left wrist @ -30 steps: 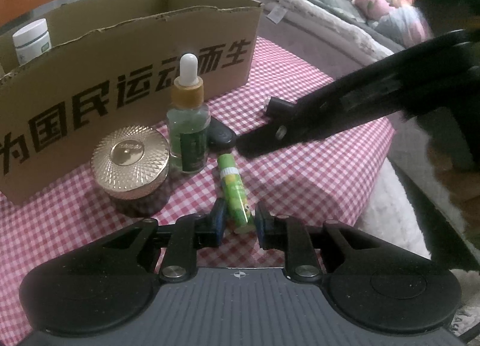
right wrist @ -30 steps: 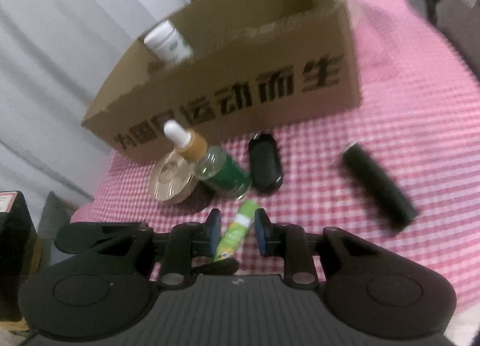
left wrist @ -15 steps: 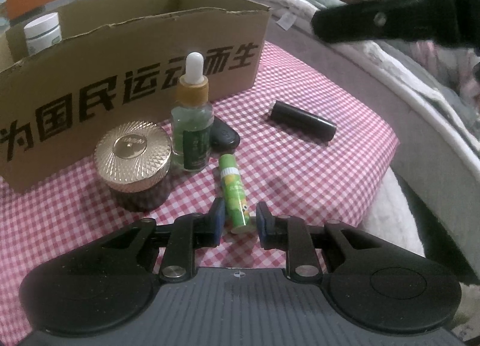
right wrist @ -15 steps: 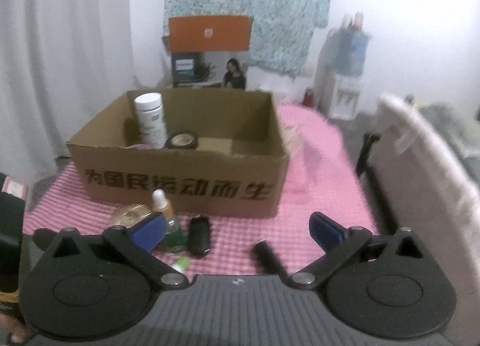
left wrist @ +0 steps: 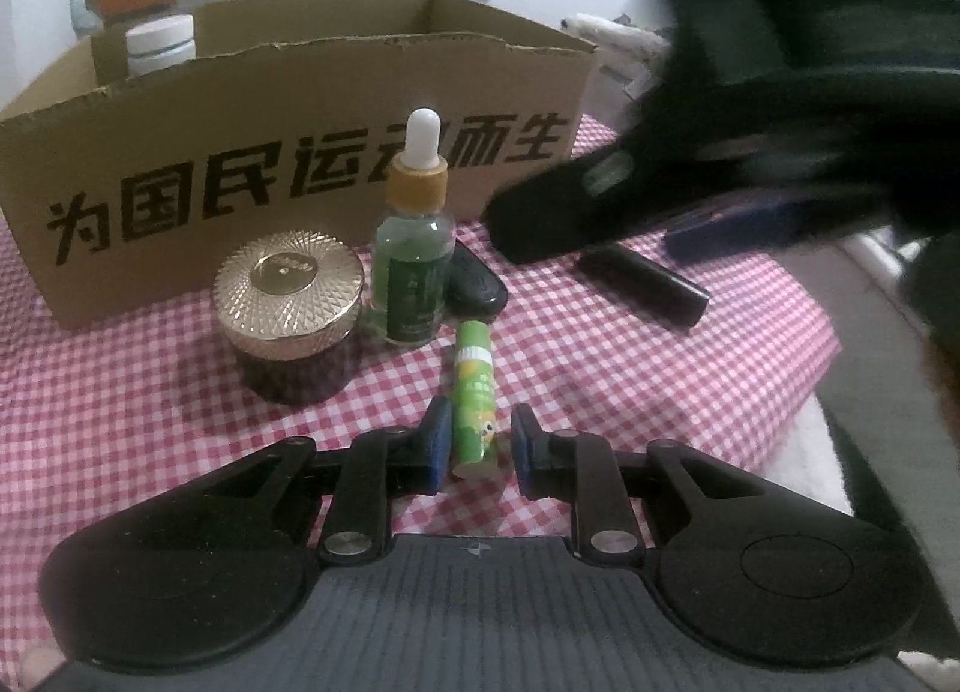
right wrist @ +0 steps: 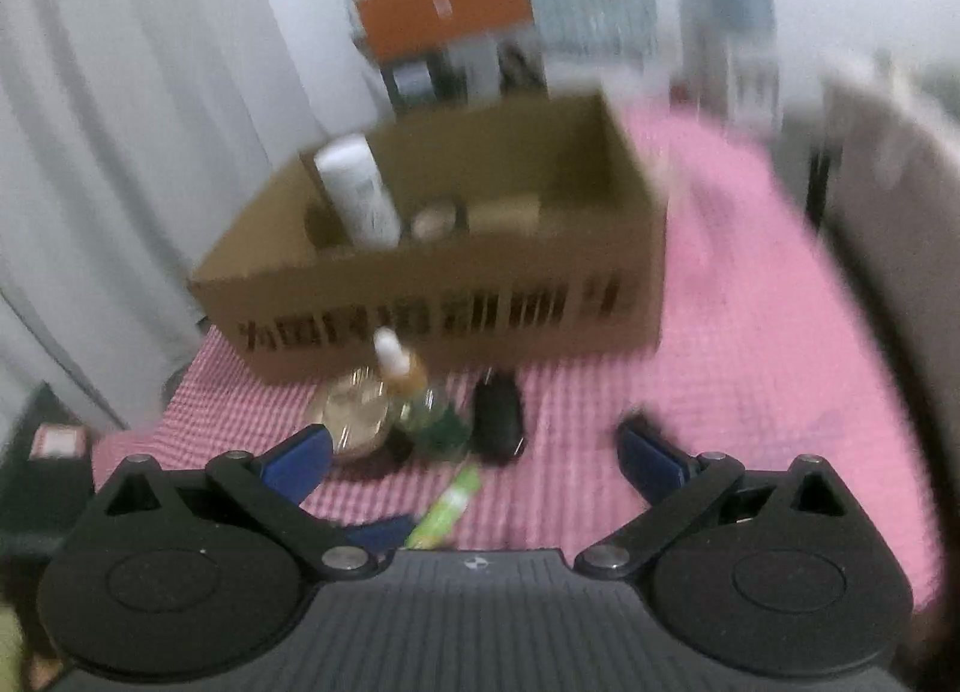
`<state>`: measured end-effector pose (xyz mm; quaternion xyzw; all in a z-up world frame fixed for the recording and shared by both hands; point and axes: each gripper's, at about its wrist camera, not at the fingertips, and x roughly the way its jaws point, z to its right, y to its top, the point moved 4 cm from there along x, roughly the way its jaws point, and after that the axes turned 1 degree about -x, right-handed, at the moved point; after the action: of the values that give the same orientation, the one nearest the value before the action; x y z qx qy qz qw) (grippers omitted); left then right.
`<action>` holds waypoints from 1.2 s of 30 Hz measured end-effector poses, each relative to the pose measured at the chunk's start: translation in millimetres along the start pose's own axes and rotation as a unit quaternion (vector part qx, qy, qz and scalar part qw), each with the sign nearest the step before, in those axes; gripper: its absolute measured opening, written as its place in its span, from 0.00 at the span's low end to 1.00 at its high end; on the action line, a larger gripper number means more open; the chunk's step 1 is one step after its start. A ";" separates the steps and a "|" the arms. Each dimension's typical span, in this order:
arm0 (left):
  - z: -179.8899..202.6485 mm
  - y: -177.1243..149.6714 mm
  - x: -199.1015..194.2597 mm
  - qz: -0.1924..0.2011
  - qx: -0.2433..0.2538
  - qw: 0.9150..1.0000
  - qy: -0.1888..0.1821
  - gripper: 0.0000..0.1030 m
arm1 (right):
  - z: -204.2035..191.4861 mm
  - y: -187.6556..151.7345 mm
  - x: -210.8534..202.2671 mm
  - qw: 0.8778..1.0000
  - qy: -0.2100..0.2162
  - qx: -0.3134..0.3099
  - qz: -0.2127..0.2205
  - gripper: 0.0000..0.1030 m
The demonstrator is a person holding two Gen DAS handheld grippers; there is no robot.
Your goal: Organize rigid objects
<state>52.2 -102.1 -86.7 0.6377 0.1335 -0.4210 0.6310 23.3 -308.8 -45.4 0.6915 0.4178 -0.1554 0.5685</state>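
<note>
Left gripper (left wrist: 474,443) has its jaws drawn in narrow around the near end of the green stick (left wrist: 474,398), which lies on the checked cloth (left wrist: 630,380) pointing away toward the box (left wrist: 300,152). The left pad seems to touch the stick, while a sliver of gap shows at the right pad, so the grip looks close but not surely firm. The step in hand reads as picking up this stick to put it in the box. The next move would call for a firm squeeze, a lift clear of the cloth and a carry over the box's front wall, passing the dropper bottle (left wrist: 414,248) and gold-lidded jar (left wrist: 291,308) that stand just ahead and to the left.

Right gripper (right wrist: 474,455) has its jaws spread wide, easing slightly inward, with nothing between the pads; the stick (right wrist: 447,506) lies below it. It hangs above the cloth, angled down toward the box (right wrist: 456,296). From the left camera it shows as a blurred dark shape ahead and to the right, above the black tube (left wrist: 642,284). A black oval case (left wrist: 477,284) lies just behind the bottle. Inside the box a white bottle (right wrist: 357,191) already stands.
</note>
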 end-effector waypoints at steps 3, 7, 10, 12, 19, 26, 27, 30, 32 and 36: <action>4.3 0.0 2.4 0.004 0.005 1.000 0.015 0.20 | 13.0 -4.3 27.8 0.996 0.023 0.058 -0.063 0.84; 10.2 -1.4 6.3 0.007 0.013 0.999 0.028 0.19 | 19.5 -7.6 53.2 0.986 0.034 0.099 -0.127 0.62; 8.2 -1.6 5.1 0.009 0.010 1.000 0.028 0.19 | 13.6 -5.8 65.0 0.983 0.033 0.094 -0.153 0.57; 6.3 -1.6 4.1 0.010 0.008 1.000 0.027 0.19 | 6.7 -3.0 68.4 0.984 0.023 0.077 -0.159 0.55; 4.1 -6.1 2.3 0.018 0.005 1.000 0.018 0.18 | -5.5 1.5 86.9 0.982 -0.013 0.046 -0.184 0.28; -3.6 -10.1 0.3 0.027 -0.006 1.000 0.003 0.16 | -15.4 2.7 96.5 0.979 -0.032 0.040 -0.195 0.24; -5.3 -10.5 -0.2 0.028 -0.007 1.000 0.001 0.16 | -16.1 2.8 97.6 0.979 -0.034 0.042 -0.196 0.22; -8.9 -11.8 -1.1 0.031 -0.009 0.999 -0.005 0.16 | -19.2 3.2 101.1 0.979 -0.038 0.041 -0.197 0.22; -11.1 -12.3 -2.0 0.032 -0.011 0.999 -0.008 0.15 | -20.1 0.7 100.1 0.979 -0.037 0.043 -0.194 0.21; -13.1 -13.0 -6.8 0.035 -0.013 0.999 -0.012 0.15 | -16.5 -0.9 93.8 0.981 -0.030 0.058 -0.183 0.20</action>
<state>43.7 -85.5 -92.9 0.6289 0.1089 -0.4048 0.6548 74.9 -256.0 -105.7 0.6301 0.5100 -0.3015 0.5020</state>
